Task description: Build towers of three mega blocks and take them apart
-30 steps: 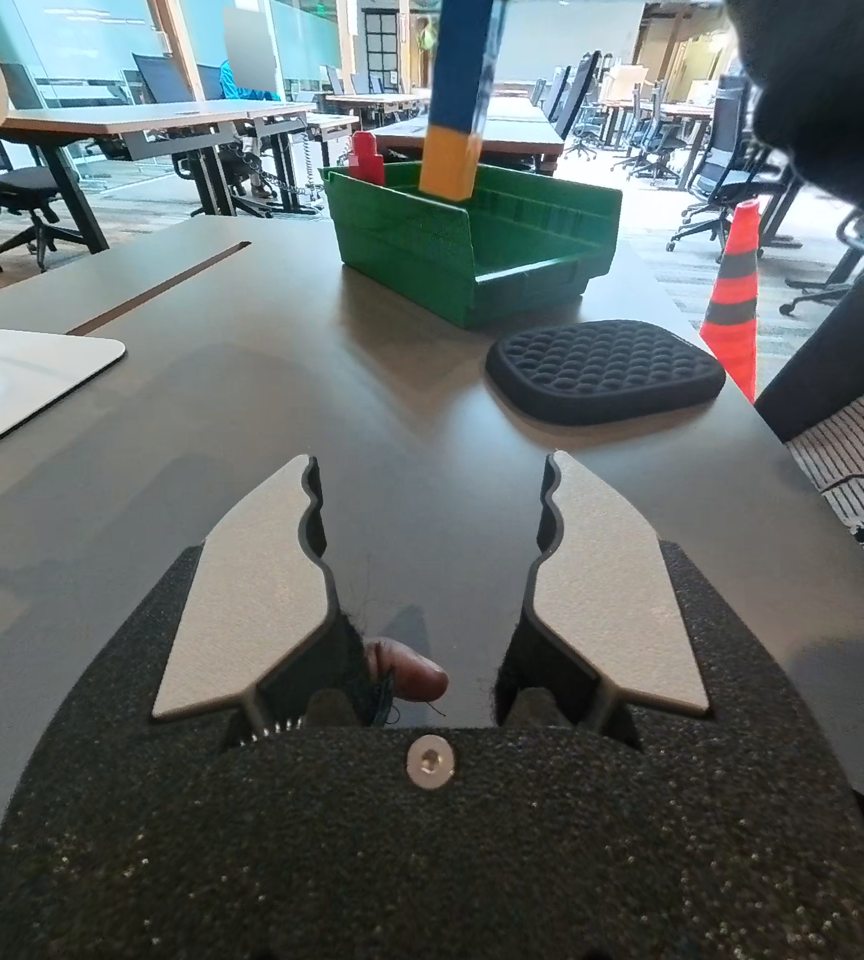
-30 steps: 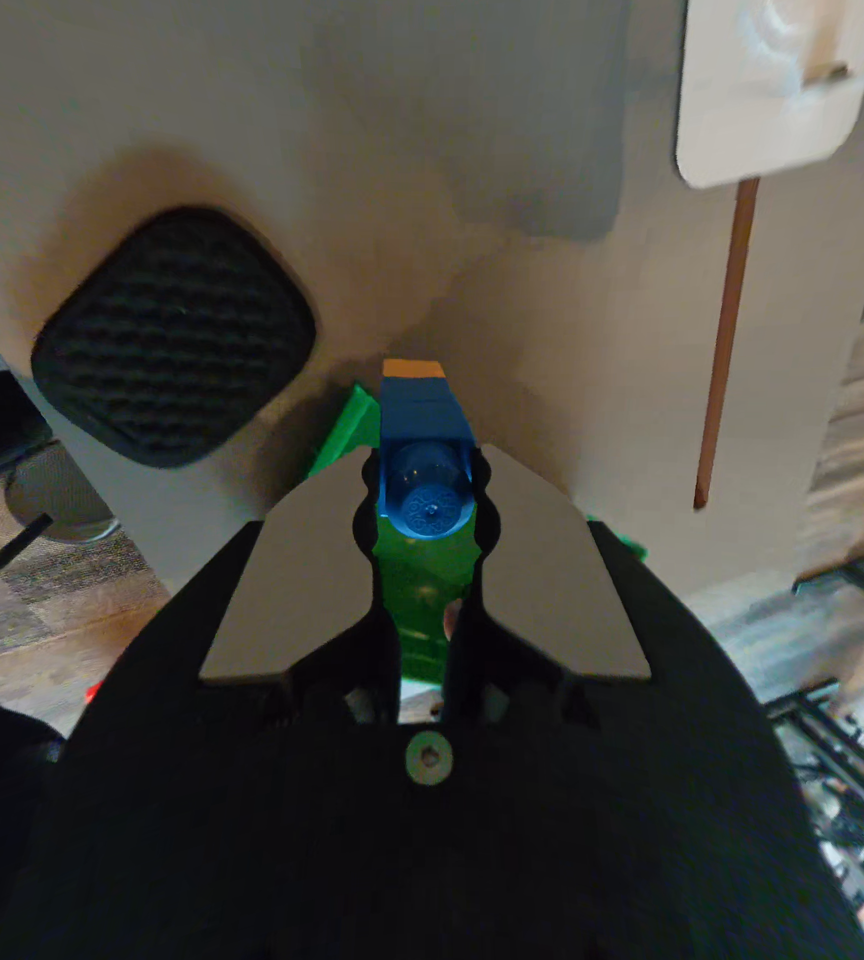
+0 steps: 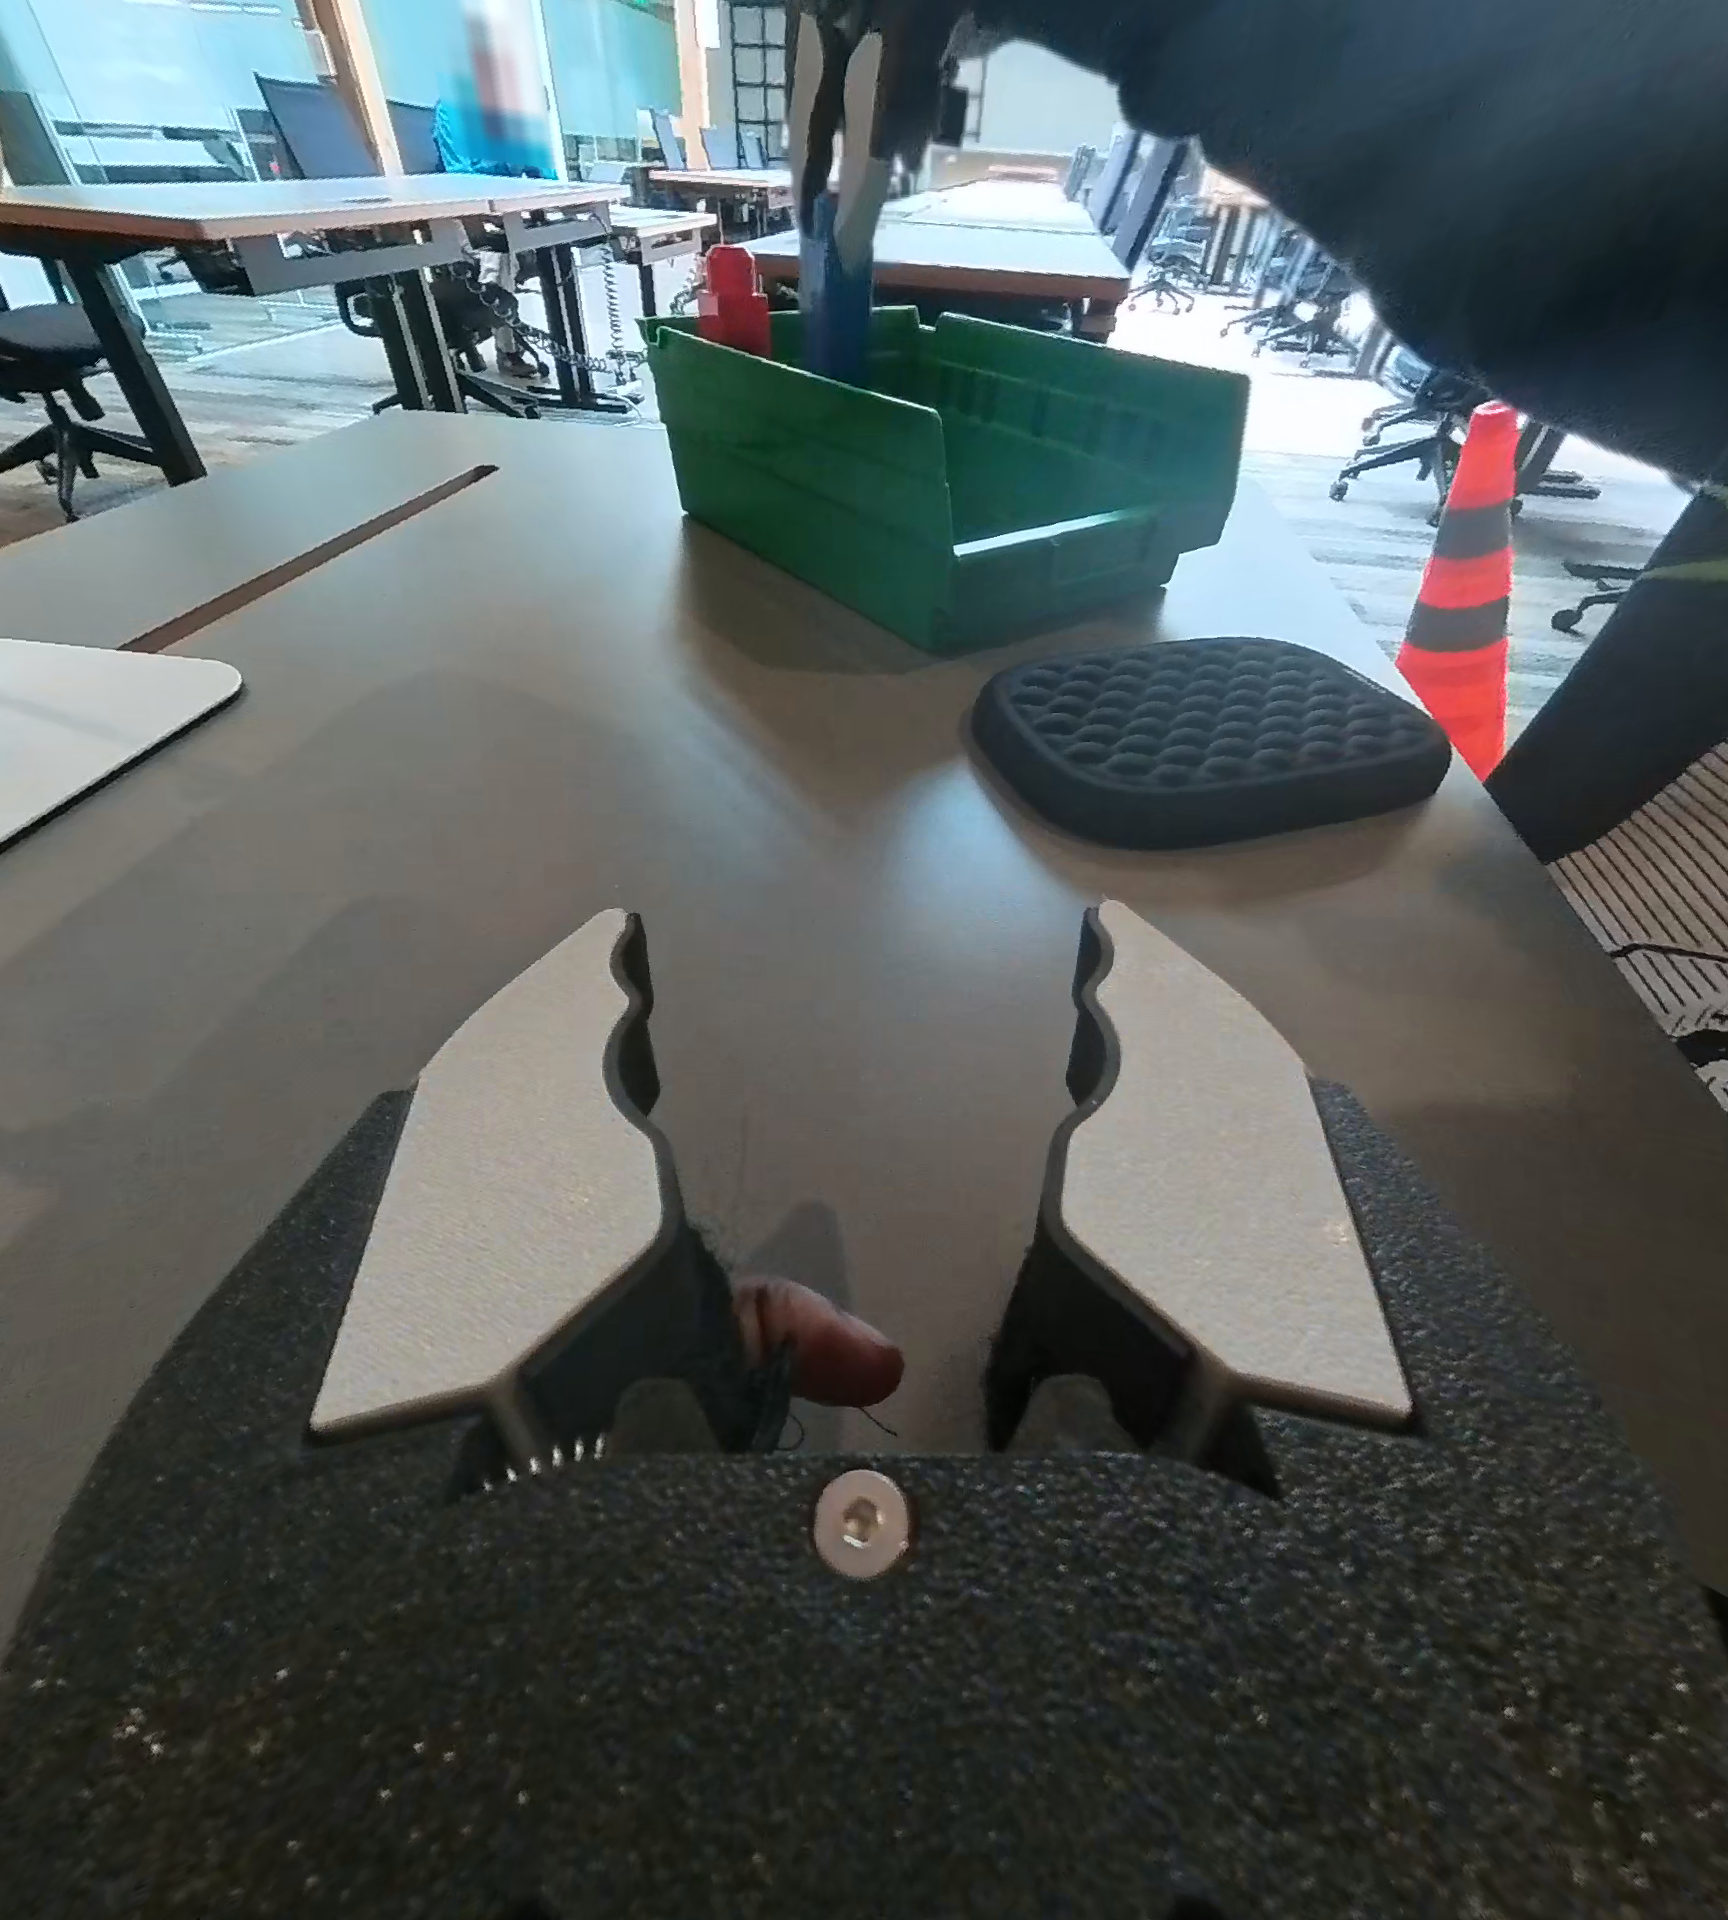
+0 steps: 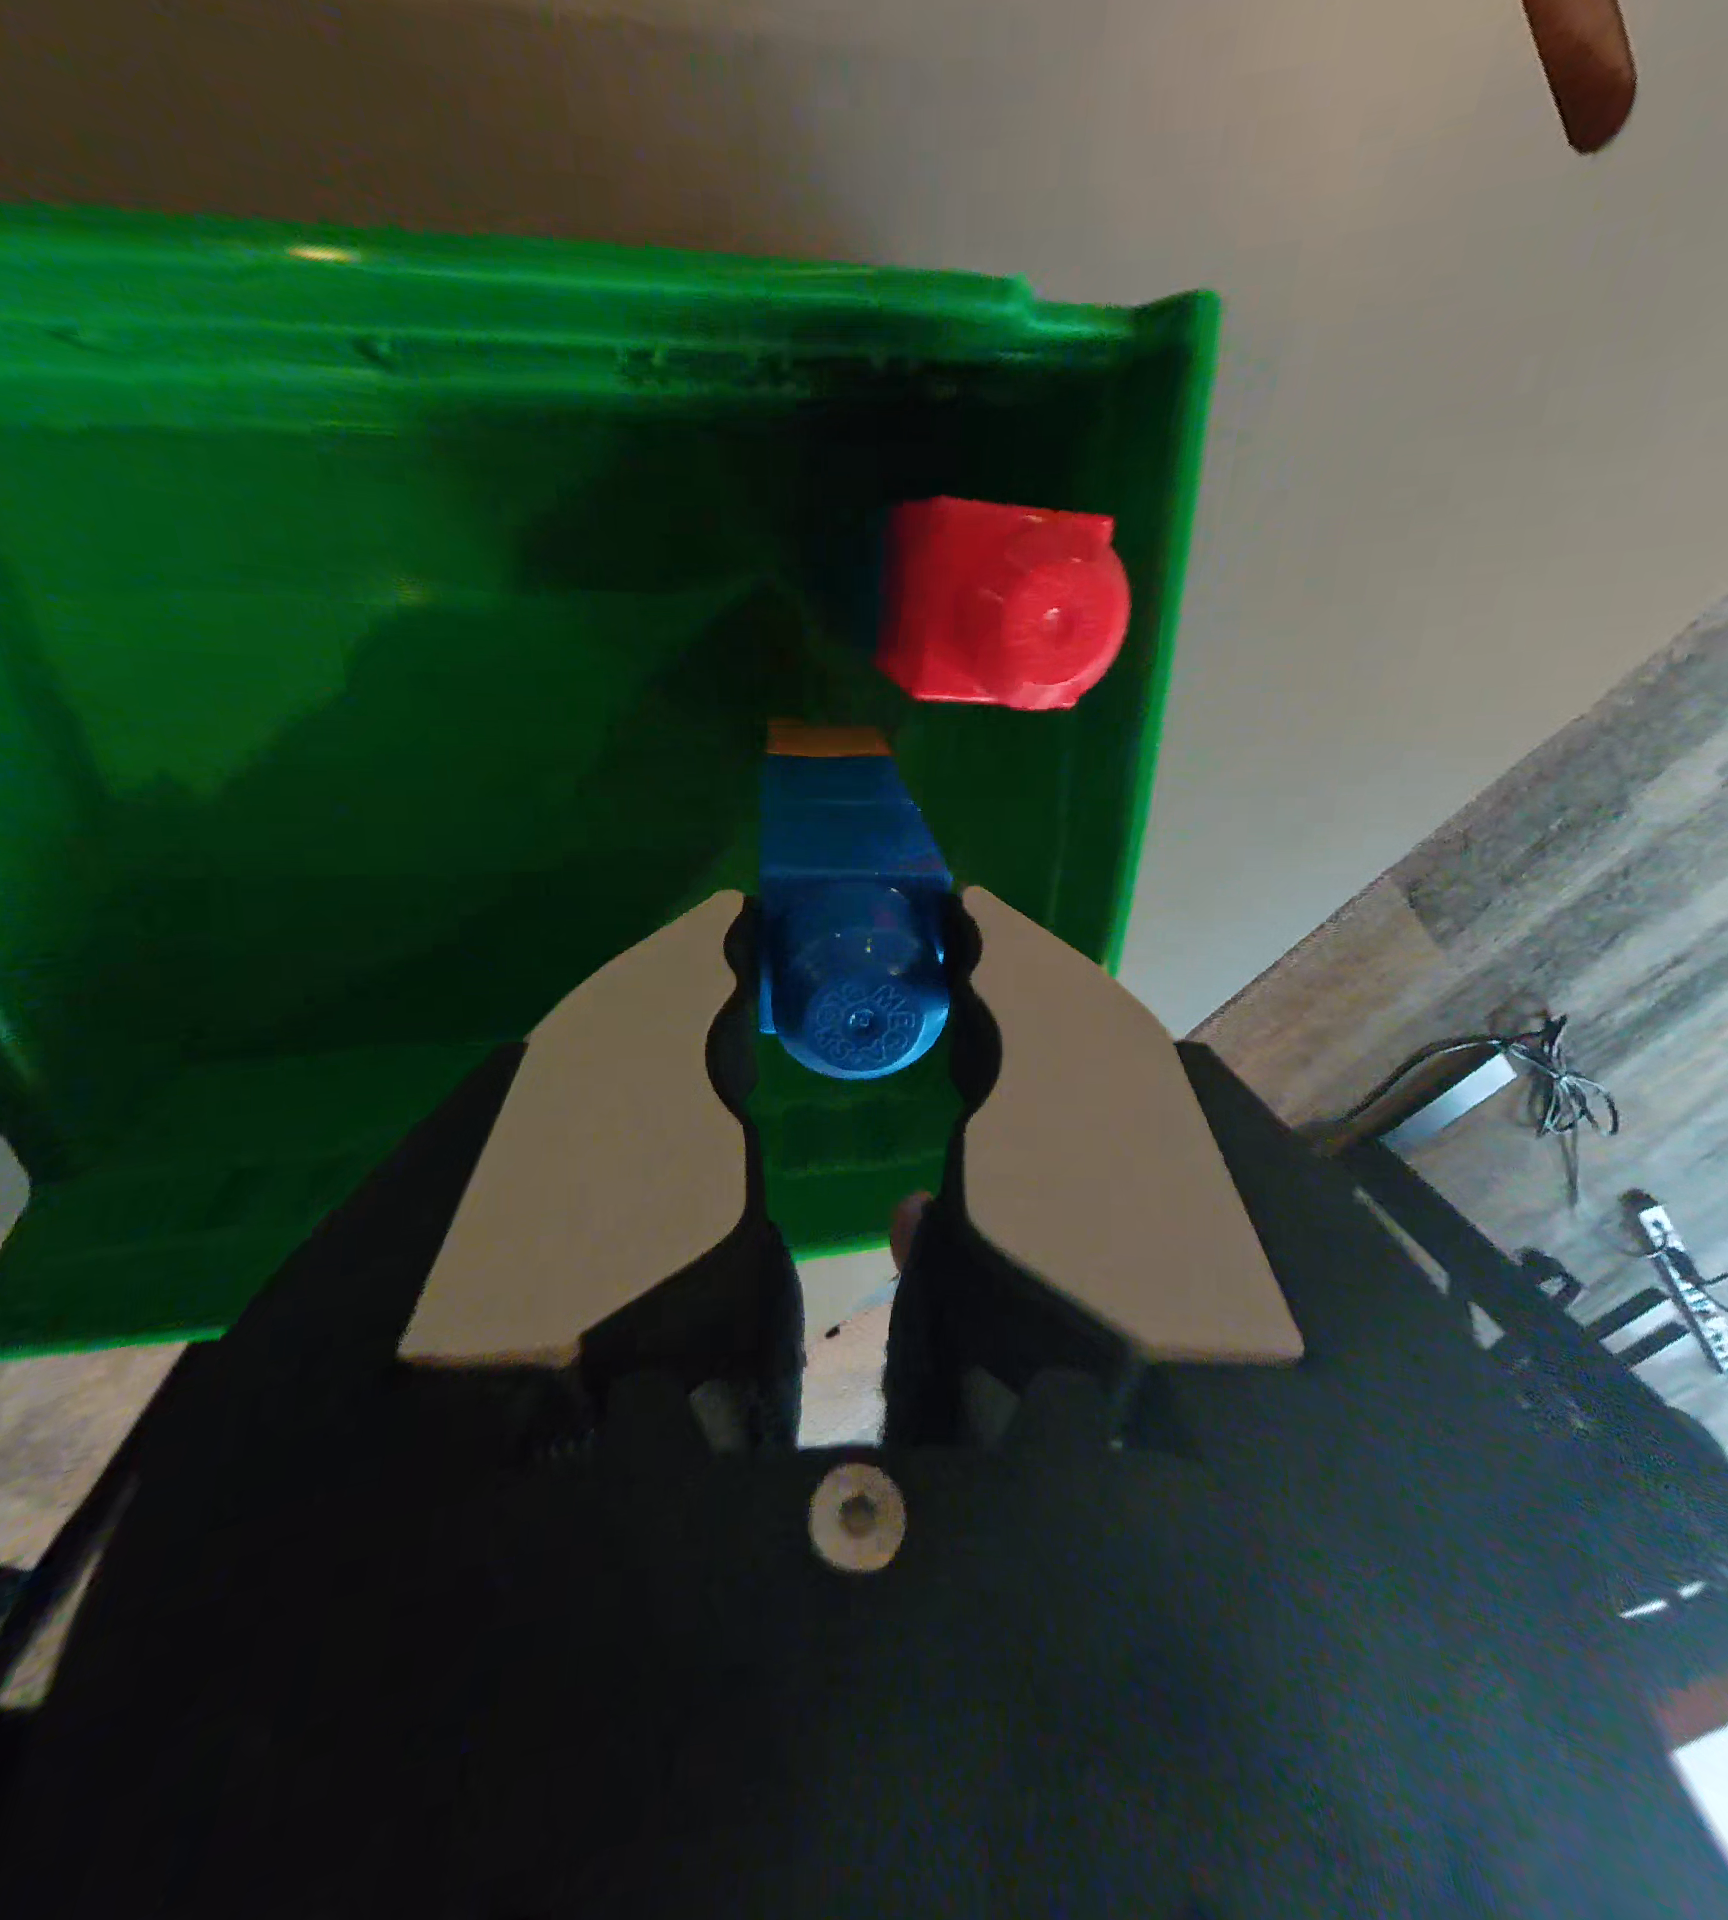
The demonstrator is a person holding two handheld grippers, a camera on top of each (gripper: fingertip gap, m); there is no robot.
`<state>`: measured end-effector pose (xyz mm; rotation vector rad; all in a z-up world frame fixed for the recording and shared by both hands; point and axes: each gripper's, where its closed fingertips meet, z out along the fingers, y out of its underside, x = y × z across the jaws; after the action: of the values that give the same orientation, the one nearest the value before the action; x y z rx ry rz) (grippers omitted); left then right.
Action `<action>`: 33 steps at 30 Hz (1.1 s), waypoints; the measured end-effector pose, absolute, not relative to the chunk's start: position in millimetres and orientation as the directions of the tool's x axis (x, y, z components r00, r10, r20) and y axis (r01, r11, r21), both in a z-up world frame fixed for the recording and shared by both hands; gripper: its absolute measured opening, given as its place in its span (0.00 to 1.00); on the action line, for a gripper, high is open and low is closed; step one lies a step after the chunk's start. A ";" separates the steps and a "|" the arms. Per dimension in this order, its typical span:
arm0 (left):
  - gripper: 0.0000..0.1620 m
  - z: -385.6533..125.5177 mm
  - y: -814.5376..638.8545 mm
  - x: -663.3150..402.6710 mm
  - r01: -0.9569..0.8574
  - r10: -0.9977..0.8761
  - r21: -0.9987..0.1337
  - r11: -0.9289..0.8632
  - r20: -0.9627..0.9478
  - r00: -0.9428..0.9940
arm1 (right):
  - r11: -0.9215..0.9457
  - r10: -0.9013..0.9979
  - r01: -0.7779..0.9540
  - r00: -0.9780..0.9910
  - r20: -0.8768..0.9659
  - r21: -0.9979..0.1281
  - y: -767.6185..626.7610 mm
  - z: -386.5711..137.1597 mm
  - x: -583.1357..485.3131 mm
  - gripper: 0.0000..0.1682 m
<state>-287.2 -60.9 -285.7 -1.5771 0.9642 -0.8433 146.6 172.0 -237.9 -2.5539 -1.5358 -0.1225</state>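
My right gripper (image 4: 852, 935) points down into the green bin (image 4: 320, 644) and is shut on the top blue block of a tower (image 4: 844, 862) with an orange block (image 4: 827, 740) at its bottom end. A red block (image 4: 1005, 613) stands in the bin's corner just beyond the tower. In the left wrist view the blue tower (image 3: 839, 301) reaches down into the green bin (image 3: 943, 488), held by the right gripper (image 3: 844, 135), next to the red block (image 3: 732, 301). My left gripper (image 3: 860, 935) is open and empty, low over the table.
A black honeycomb pad (image 3: 1208, 738) lies on the grey table (image 3: 527, 779) right of the bin. A white stand base (image 3: 39, 738) sits at the left. An orange cone (image 3: 1462, 582) stands on the floor beyond the table's right edge. A dark sleeve (image 3: 1525, 187) fills the upper right. There is about 50 cm between the tips of the two grippers.
My right gripper has lowered the blue-and-orange tower from above the bin's rim down into the bin beside the red block. My left gripper has stayed open in place.
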 end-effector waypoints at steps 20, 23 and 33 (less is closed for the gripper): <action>0.47 -286.4 -60.3 -287.1 -0.162 -0.902 -0.979 -0.125 0.044 0.429 | -0.464 0.875 0.883 0.469 0.119 -0.070 196.0 -261.1 151.9 0.20; 0.47 -286.5 -60.2 -287.0 -0.163 -0.902 -0.979 -0.125 0.044 0.429 | -0.464 0.875 0.883 0.470 0.113 -0.079 197.0 -262.5 150.8 0.20; 0.46 -286.8 -60.3 -286.7 -0.165 -0.902 -0.978 -0.125 0.042 0.430 | -0.459 0.879 0.886 0.463 0.116 -0.060 196.8 -262.8 151.0 0.23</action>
<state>-286.7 -60.3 -286.8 -1.5858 0.9633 -0.8393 151.0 196.8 -262.8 -2.5895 -1.5685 -0.1039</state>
